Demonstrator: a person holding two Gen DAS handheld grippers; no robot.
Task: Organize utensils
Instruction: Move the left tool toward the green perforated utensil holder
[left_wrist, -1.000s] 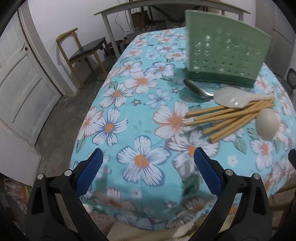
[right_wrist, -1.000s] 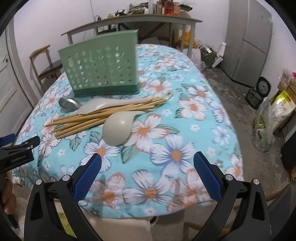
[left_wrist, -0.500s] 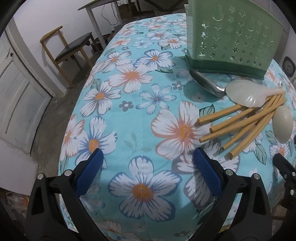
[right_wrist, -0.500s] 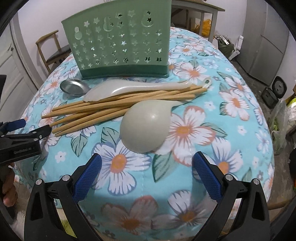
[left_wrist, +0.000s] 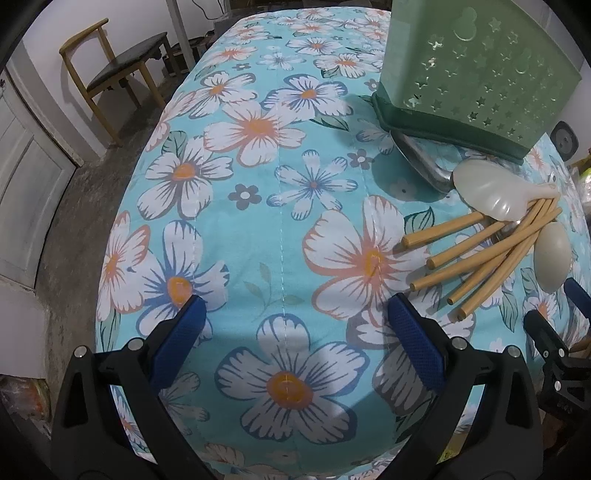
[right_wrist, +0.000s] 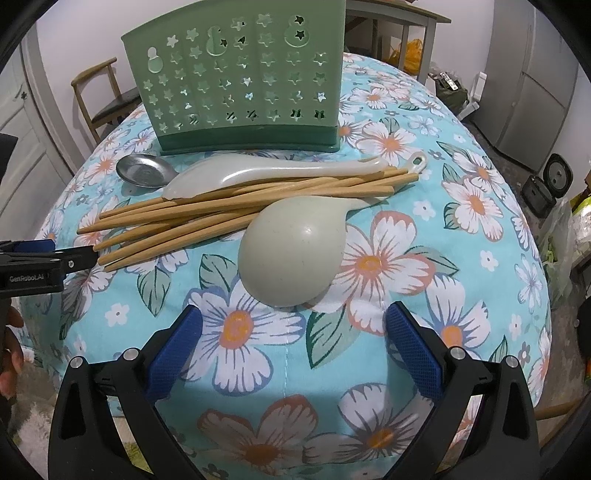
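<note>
Spoons: three; a steel spoon (right_wrist: 146, 170), a white ladle-spoon (right_wrist: 258, 173) and a pale green rice scoop (right_wrist: 295, 251), bowl down.
Chopsticks (right_wrist: 229, 210): a loose bundle, exact count unclear, just in front of the green holder (right_wrist: 236, 81).
Holder contents: cannot tell.
Left gripper (left_wrist: 295, 341): jaws apart, empty.
Right gripper (right_wrist: 293, 341): jaws apart, just short of the scoop.

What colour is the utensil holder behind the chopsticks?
Green: the utensil holder is pale green with a darker base, clearest in the right wrist view.

You can read one label only: "GenRobot.AI", white on the black body of your left tool (right_wrist: 74, 254), seen from right-wrist cam.
</note>
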